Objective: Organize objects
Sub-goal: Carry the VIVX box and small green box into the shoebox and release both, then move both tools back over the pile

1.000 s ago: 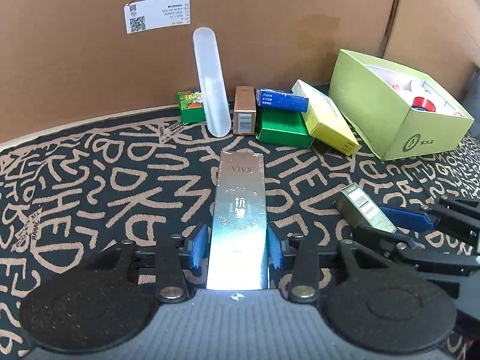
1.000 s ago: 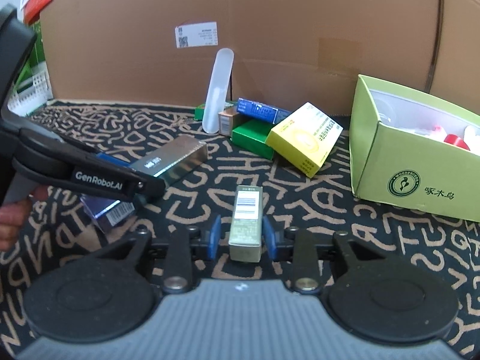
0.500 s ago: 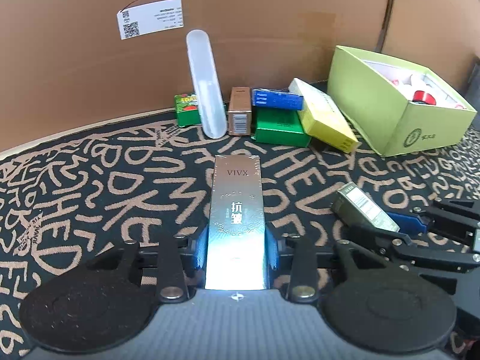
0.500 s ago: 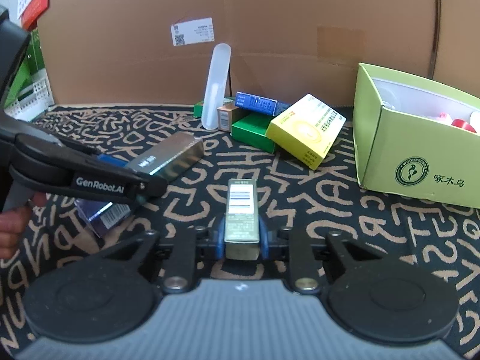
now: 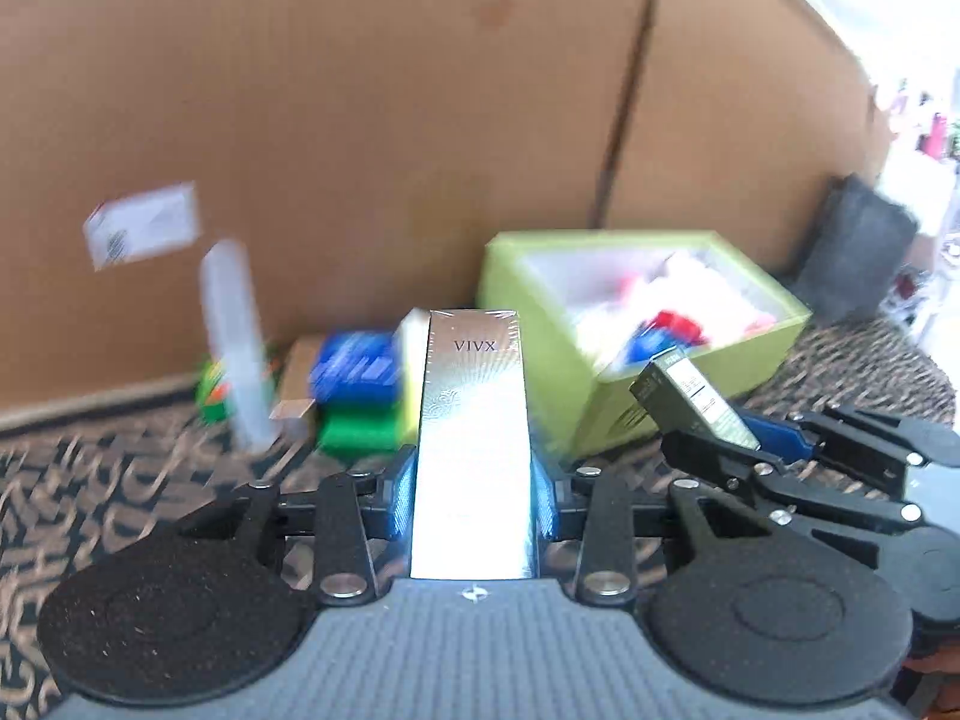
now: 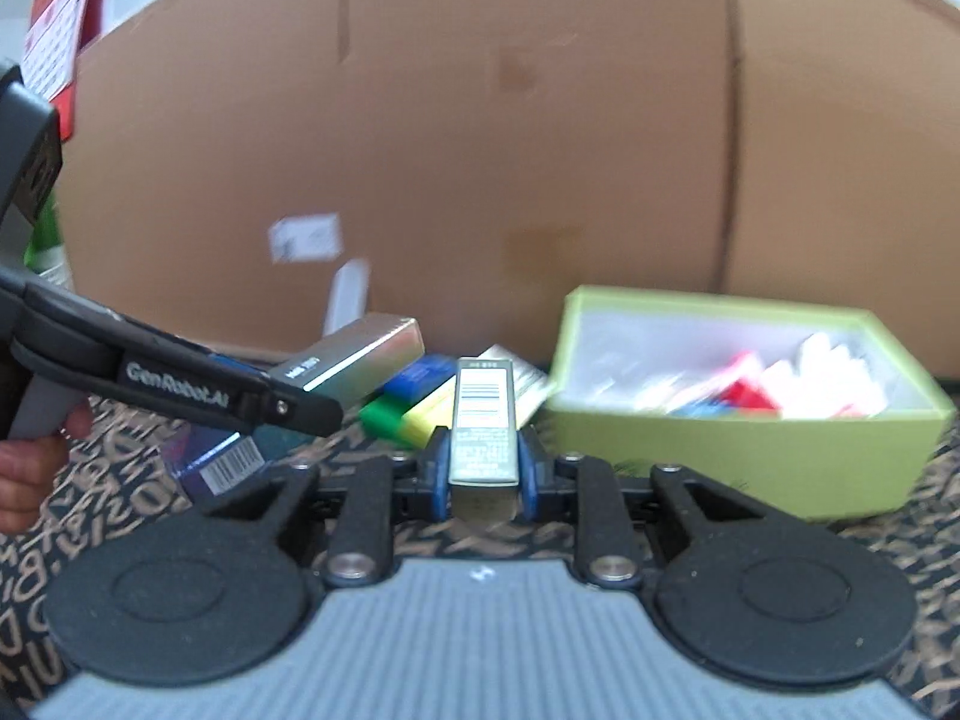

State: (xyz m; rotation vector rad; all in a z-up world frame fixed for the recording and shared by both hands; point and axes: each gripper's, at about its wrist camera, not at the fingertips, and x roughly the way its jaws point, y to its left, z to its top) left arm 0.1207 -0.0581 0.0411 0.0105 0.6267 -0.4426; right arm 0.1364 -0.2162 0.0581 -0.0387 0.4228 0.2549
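Change since earlier view: both claws, each with its box, have risen off the patterned table; the green bin now sits nearer and more central ahead.
Left claw [image 5: 474, 498]: closed on the silver box [image 5: 474, 420], one, gripped at its near end, far end pointing to 12 o'clock, clear of the table [image 5: 120, 480].
Loose boxes: a blurred cluster at 11 o'clock against the cardboard wall [image 5: 360, 120]; one blue box [image 5: 354, 360], one green box [image 5: 360, 429], at least one yellow; a pale upright tube [image 5: 234, 336], one. Count beyond that uncertain.
Right claw [image 6: 483, 474]: closed on the small dark box [image 6: 483, 420], one, barcode face up, also held off the table.
Green bin [image 6: 780, 468]: one, at 1 o'clock from the right claw, open-topped, already holding red and white items.
Step in hand, judged: carrying both boxes to the bin.
Doing it well: clear the near rim before lowering; enter one claw at a time so they do not collide; release only once low inside.
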